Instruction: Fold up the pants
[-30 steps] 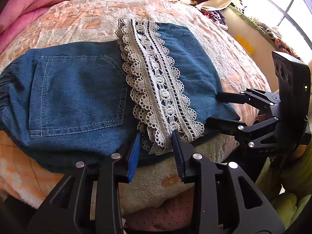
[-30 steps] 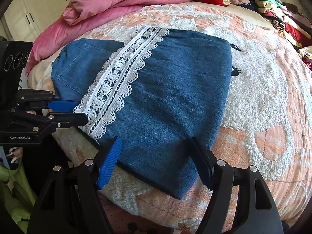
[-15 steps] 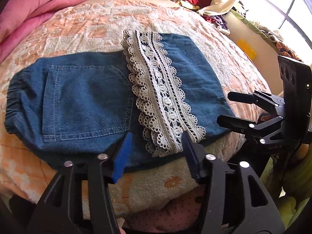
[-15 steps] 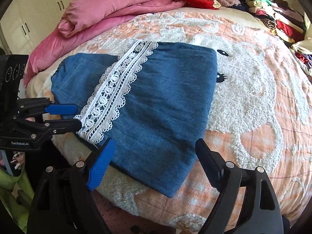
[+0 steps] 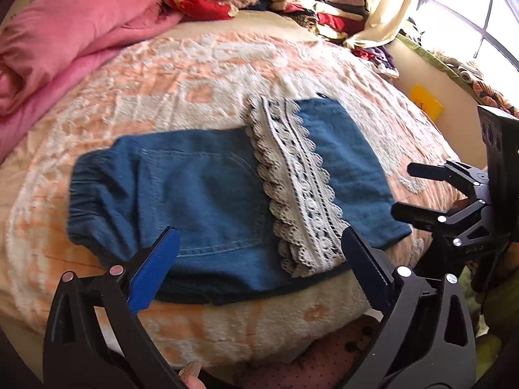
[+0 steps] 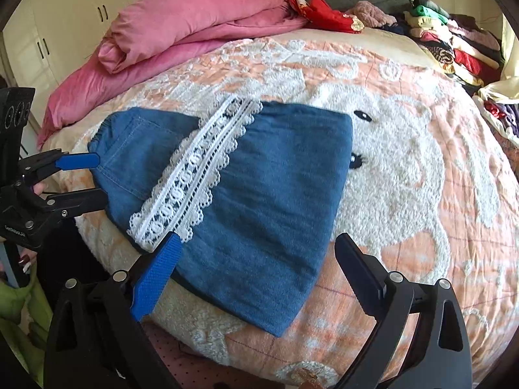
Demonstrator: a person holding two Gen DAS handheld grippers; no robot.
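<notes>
The blue denim pants (image 5: 201,194) lie folded on the bed, with a white lace hem band (image 5: 295,188) laid across the back pocket part. They also show in the right wrist view (image 6: 266,201), lace band (image 6: 194,175) on top. My left gripper (image 5: 256,269) is open and empty, held back above the near edge of the pants. My right gripper (image 6: 256,272) is open and empty, above the near edge of the fold. Each gripper shows in the other's view: the right one (image 5: 421,191), the left one (image 6: 84,178), both open.
The bed has a peach and white bear-pattern cover (image 6: 405,168). A pink duvet (image 6: 181,29) lies at the far left. Stacked clothes (image 6: 454,39) line the far right side. A window (image 5: 470,16) and wall are on the right.
Both grippers have pulled back and up from the pants. The left gripper has opened wider and let go of the lace edge. The pants stay flat on the bed.
</notes>
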